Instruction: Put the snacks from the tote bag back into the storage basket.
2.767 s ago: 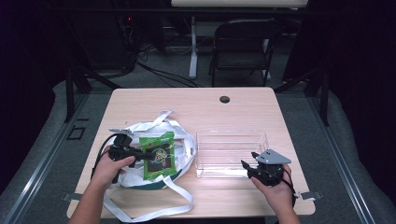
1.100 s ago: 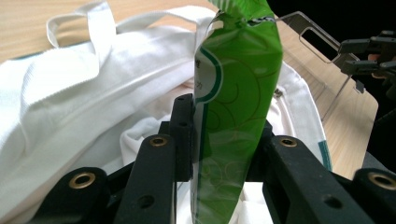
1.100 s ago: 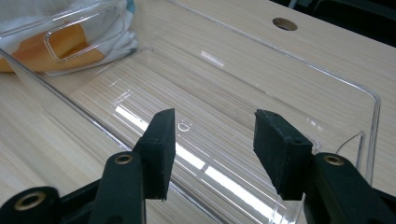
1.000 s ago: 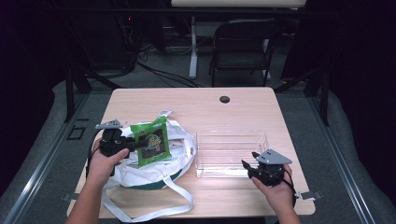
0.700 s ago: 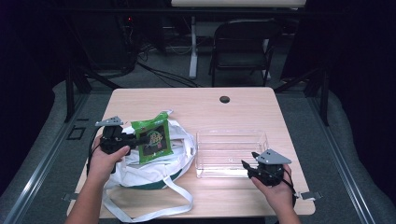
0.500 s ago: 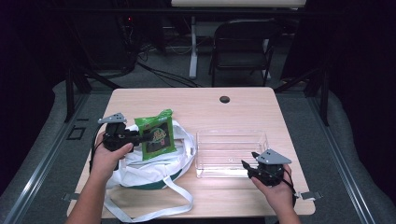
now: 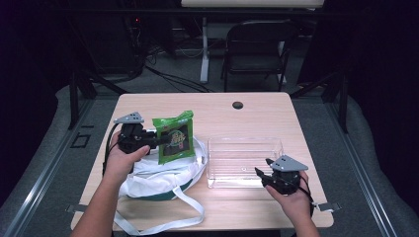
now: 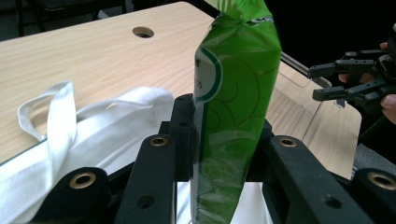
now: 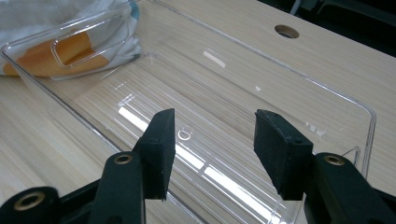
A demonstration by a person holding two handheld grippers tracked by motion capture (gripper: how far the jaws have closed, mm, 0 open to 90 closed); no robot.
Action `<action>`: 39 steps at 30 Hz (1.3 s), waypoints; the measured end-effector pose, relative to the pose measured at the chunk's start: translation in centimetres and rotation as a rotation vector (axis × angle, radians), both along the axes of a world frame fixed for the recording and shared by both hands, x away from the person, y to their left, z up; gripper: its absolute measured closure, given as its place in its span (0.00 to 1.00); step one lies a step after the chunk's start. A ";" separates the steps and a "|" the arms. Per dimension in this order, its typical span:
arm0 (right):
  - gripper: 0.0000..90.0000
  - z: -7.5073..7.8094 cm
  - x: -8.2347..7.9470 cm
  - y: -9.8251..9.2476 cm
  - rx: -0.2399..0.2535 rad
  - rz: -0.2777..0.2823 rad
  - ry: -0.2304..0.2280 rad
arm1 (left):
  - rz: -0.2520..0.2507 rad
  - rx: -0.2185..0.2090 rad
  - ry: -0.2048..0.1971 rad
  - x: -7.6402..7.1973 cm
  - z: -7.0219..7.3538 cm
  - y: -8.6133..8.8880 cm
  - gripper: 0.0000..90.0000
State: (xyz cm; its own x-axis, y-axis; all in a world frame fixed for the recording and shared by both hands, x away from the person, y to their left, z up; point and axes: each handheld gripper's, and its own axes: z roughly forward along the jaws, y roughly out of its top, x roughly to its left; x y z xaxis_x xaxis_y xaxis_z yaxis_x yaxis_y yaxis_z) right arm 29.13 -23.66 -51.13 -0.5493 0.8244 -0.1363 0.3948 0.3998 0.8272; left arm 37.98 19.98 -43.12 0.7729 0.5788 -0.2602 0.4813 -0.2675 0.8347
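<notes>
My left gripper (image 7: 154, 141) is shut on a green snack packet (image 7: 173, 137), holding it upright in the air above a white cloth bag (image 7: 158, 170) with long straps. In the left gripper view the packet (image 8: 233, 107) stands pinched between the two black jaws, the bag (image 8: 88, 135) below. A clear plastic bin (image 7: 244, 160) with nothing in it sits right of the bag. My right gripper (image 7: 261, 176) stands open at the bin's near right corner; in the right gripper view its fingers (image 9: 161, 140) hang over the near wall of the bin (image 9: 224, 116) with nothing between them.
The wooden table (image 7: 217, 111) has a round cable hole (image 7: 238, 104) at its far middle. A dark folding chair (image 7: 257, 49) stands beyond the table. Bag straps trail toward the table's front edge (image 7: 163, 224).
My left gripper has lifted the green packet out of the bag and carried it up and toward the far side. The right gripper has stayed still.
</notes>
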 end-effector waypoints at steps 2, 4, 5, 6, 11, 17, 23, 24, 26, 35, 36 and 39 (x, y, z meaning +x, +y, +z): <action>0.54 0.2 0.2 0.1 -0.001 0.006 0.010 | -0.007 -0.004 -0.002 0.2 0.3 -0.4 0.80; 0.54 0.2 0.3 0.1 -0.005 0.008 0.013 | -0.010 -0.003 -0.004 0.3 0.5 -0.5 0.80; 0.54 0.3 0.3 0.1 -0.013 0.013 0.016 | -0.013 0.000 -0.005 0.3 0.6 -0.6 0.80; 0.54 0.3 0.3 0.2 -0.011 0.012 0.016 | -0.014 -0.001 -0.007 0.4 0.7 -0.8 0.80; 0.54 0.5 0.4 0.2 -0.016 0.014 0.014 | -0.026 -0.013 -0.019 0.7 1.4 -1.3 0.80; 0.54 0.5 0.3 0.1 -0.015 0.022 0.016 | -0.035 -0.014 -0.027 0.8 1.9 -2.2 0.80; 0.54 0.4 0.2 0.2 -0.012 0.033 0.011 | -0.057 -0.008 -0.042 1.0 2.2 -3.4 0.80; 0.54 0.4 0.2 0.2 -0.013 0.036 0.009 | -0.061 -0.005 -0.045 1.0 2.2 -3.6 0.80; 0.54 0.4 0.2 0.2 -0.015 0.039 0.002 | -0.071 -0.010 -0.056 1.0 2.3 -3.9 0.80; 0.54 1.3 0.5 0.6 -0.033 0.069 0.017 | -0.092 0.010 -0.052 1.0 2.0 -5.5 0.80; 0.54 1.5 0.5 0.7 -0.035 0.070 0.014 | -0.095 0.010 -0.052 1.0 2.0 -5.6 0.80; 0.54 2.0 0.8 0.8 -0.044 0.087 0.019 | -0.103 0.010 -0.053 1.1 2.0 -6.0 0.80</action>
